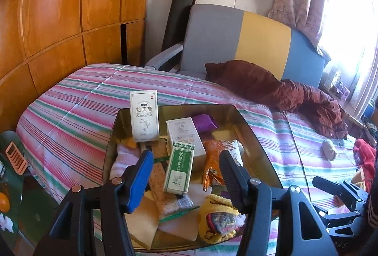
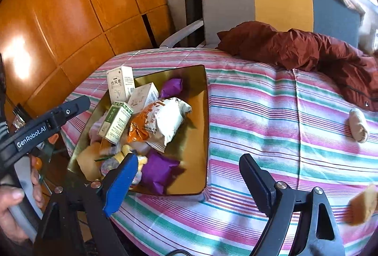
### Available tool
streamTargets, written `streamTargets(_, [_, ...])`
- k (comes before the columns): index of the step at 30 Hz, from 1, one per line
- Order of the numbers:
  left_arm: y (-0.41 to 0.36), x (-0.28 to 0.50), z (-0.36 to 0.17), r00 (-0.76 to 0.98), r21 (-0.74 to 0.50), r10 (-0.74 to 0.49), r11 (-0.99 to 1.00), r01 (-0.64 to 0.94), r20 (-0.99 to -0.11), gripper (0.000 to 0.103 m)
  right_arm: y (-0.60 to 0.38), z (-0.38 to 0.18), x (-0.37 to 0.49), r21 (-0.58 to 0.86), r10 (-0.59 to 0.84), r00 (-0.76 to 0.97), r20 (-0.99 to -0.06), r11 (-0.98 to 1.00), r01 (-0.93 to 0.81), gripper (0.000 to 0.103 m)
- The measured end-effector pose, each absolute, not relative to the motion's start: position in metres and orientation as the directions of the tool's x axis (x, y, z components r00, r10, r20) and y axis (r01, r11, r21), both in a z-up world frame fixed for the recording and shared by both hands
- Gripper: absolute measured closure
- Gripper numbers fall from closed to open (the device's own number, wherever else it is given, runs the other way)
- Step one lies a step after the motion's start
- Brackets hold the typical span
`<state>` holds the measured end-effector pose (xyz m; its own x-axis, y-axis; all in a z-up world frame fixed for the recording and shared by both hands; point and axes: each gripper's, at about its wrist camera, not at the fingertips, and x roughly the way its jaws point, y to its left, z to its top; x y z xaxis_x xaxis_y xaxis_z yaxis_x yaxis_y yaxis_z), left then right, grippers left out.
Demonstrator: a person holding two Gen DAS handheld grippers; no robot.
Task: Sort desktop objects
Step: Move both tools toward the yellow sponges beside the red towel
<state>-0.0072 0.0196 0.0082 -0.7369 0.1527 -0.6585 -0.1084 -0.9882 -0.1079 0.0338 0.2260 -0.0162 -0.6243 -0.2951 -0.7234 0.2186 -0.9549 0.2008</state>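
A gold tray [image 1: 248, 128] [image 2: 200, 137] sits on the striped bedspread, heaped with things: two white boxes [image 1: 144, 115] [image 2: 119, 85], a green-and-white box [image 1: 180, 167] [image 2: 115, 121], an orange-and-white snack packet [image 1: 213, 161] [image 2: 163, 121], purple packets [image 2: 158, 172] and a yellow knitted piece [image 1: 217, 218]. My left gripper [image 1: 186, 154] hovers above the tray, open, its pads clear of the green box below. My right gripper [image 2: 189, 158] stands wide open over the bedspread by the tray's near corner, with nothing between its fingers. A blurred yellowish piece [image 2: 361, 206] shows at its right.
A beige rolled sock [image 1: 329, 149] [image 2: 359, 124] and a maroon jacket [image 1: 283, 90] [image 2: 307, 50] lie on the bed. A grey, yellow and blue chair [image 1: 236, 38] stands behind, a wooden wardrobe [image 1: 59, 7] to the left. A person's hand [image 2: 14, 199] grips the left handle.
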Motion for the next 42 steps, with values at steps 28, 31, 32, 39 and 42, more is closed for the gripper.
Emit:
streamTargets(28, [0.110,0.000,0.006,-0.656,-0.084,0.339,-0.918,-0.388,-0.675,0.044,0.326,-0.038,0.069,0.153,-0.095,-0.624,-0.776,-0.987,-0.041,0.013])
streamTargets(31, [0.117,0.002,0.007,-0.635,-0.111,0.378,-0.901,-0.419,-0.673,0.044,0.336,-0.040,0.071,0.150,-0.079,-0.617,-0.783,-0.987,-0.063,0.013])
streamTargets(32, [0.118,0.001,0.007,-0.632,-0.117,0.387,-0.897,-0.425,-0.672,0.044,0.339,-0.040,0.072,0.148,-0.075,-0.617,-0.784,-0.987,-0.069,0.013])
streamTargets(39, [0.131,-0.003,0.007,-0.595,-0.150,0.428,-0.876,-0.459,-0.680,0.044,0.376,-0.029,0.084,0.140,-0.019,-0.631,-0.776,-0.980,-0.142,0.013])
streamTargets(42, [0.141,-0.002,0.009,-0.585,-0.149,0.444,-0.864,-0.482,-0.679,0.044,0.409,-0.019,0.092,0.153,0.019,-0.640,-0.768,-0.965,-0.212,0.013])
